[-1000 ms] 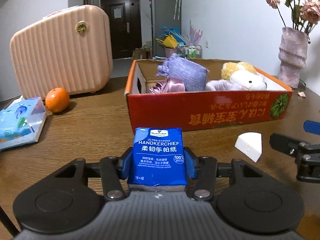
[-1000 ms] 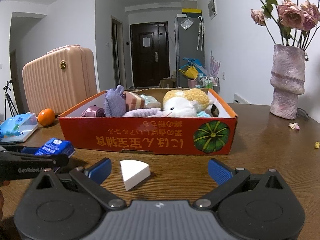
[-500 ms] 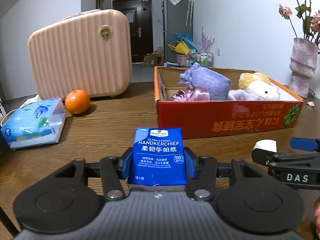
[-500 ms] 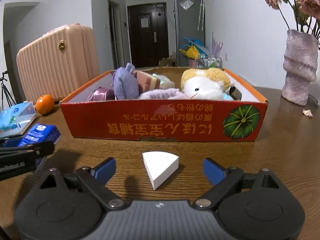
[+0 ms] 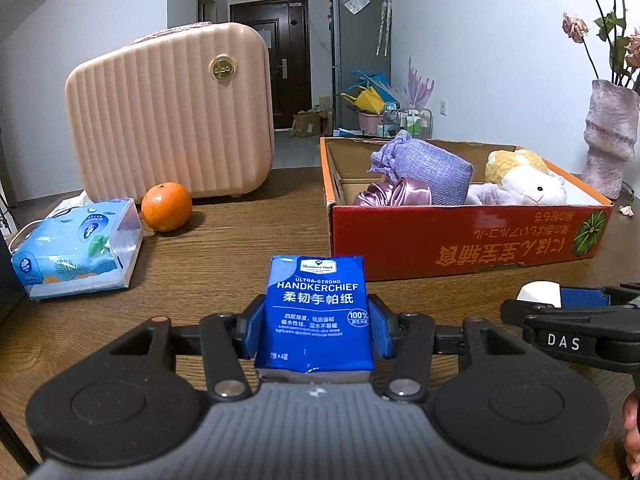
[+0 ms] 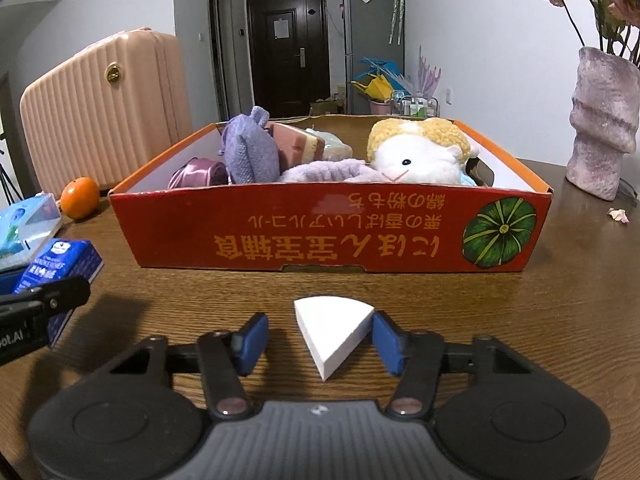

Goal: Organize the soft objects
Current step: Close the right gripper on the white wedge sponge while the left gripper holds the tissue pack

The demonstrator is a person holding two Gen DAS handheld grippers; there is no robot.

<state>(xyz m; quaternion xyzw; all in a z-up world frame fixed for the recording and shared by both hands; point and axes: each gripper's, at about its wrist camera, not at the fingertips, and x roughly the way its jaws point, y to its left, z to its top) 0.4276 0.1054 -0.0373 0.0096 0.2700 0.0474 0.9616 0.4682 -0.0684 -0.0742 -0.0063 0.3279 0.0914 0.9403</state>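
The white wedge (image 6: 334, 330) lies flat on the table (image 6: 520, 320) between my right claw's (image 6: 316, 338) pads, its point aimed back at my wrist and its curved edge facing the box (image 6: 328, 236). The jaws are closing: the right pad (image 6: 386, 342) touches the wedge's corner, while the left pad (image 6: 250, 340) stands apart from it, so nothing is pinched yet. I judge the wedge may slide leftward before both pads bite.

My left claw (image 5: 316, 330) is pressed on the blue handkerchief pack (image 5: 316, 316), held upright, just left of the right claw and nearer the table's left side.

The box sits straight ahead of both claws, already holding a purple pouch (image 6: 250, 152) and a plush toy (image 6: 420, 152); its near wall is what I must clear. A tissue pack (image 5: 76, 248), an orange (image 5: 166, 207) and a suitcase (image 5: 172, 116) stand off to the left, a vase (image 6: 604, 120) to the right.
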